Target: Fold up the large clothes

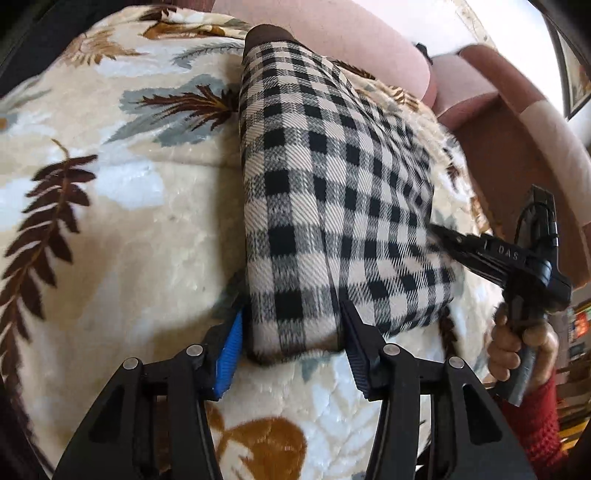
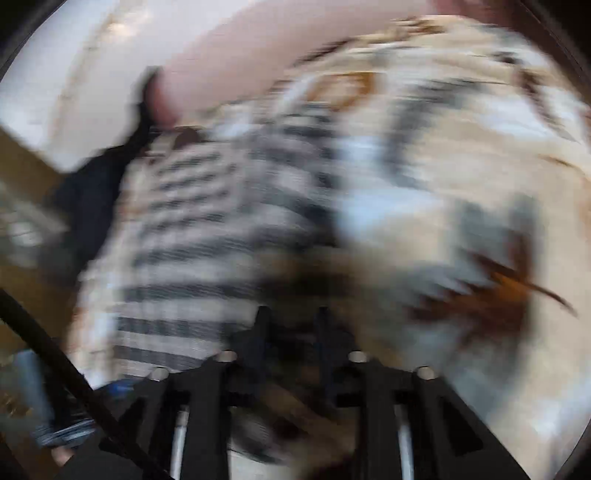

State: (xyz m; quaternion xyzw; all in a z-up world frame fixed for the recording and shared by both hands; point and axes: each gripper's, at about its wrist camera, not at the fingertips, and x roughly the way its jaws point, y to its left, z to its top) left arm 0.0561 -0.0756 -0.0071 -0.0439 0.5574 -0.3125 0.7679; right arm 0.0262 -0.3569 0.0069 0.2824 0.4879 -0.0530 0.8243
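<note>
Your folded checked garment (image 1: 332, 206) lies as a long strip down the middle of the left wrist frame, on a leaf-print blanket (image 1: 122, 206), its far end near a pink cushion (image 1: 332, 33) at the top. Your left gripper (image 1: 291, 325) straddles the near end, jaws released, the blue pad just beside the fabric edge. Your right gripper (image 1: 439, 232), at the right, reaches the strip's right edge; its own view is blurred, so I cannot tell its jaws' state.

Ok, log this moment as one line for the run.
checked garment: folded, on leaf-print blanket | left tongs: open, straddling near corner | right tongs: at right edge, blurred
</note>
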